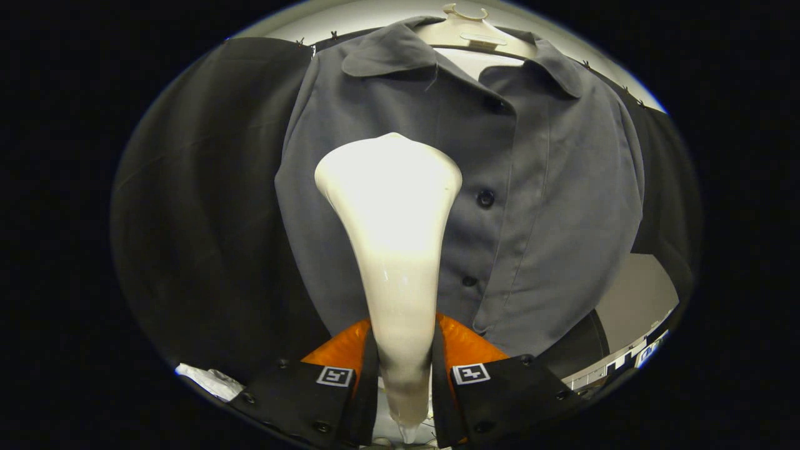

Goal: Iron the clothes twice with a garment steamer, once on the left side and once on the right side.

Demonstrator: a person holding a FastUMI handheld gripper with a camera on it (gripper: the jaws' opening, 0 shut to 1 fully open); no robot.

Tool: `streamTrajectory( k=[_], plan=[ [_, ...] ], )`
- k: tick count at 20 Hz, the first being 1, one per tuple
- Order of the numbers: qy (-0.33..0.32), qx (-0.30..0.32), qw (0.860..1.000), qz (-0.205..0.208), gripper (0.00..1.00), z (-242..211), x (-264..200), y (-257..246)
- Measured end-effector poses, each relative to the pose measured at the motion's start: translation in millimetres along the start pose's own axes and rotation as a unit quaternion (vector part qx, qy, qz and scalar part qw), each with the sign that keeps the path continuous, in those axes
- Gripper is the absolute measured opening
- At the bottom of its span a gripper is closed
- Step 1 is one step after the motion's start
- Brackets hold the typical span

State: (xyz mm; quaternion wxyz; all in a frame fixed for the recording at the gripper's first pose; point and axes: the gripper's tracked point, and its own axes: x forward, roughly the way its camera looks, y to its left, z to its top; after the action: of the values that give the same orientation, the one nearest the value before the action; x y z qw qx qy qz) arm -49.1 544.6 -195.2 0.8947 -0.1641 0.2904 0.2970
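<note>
Steamer (389,206): held up against the grey shirt's (550,206) left front.
Claw (400,369): both fingers squeeze the steamer's handle.
Progress: likely one side underway; other side looks left.

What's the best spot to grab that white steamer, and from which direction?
By its narrow handle, as now: the gripper is shut on the steamer there, one finger on each side, coming from behind along its length. The body flares into a wide head near the grey shirt, too broad to clamp, and holding the rear keeps that head facing the cloth.
</note>
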Motion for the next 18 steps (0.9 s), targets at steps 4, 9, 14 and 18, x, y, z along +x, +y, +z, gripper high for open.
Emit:
streamTrajectory(
  k=[4,9,14,18],
  plan=[
    [0.022,0.003,1.0,-0.002,0.44,-31,8,-3],
    [0.052,0.004,0.999,-0.004,0.44,-65,22,-3],
    [0.078,0.002,0.997,-0.01,0.44,-103,40,-3],
    [0.099,0.001,0.995,-0.014,0.44,-128,53,-6]
  ],
)
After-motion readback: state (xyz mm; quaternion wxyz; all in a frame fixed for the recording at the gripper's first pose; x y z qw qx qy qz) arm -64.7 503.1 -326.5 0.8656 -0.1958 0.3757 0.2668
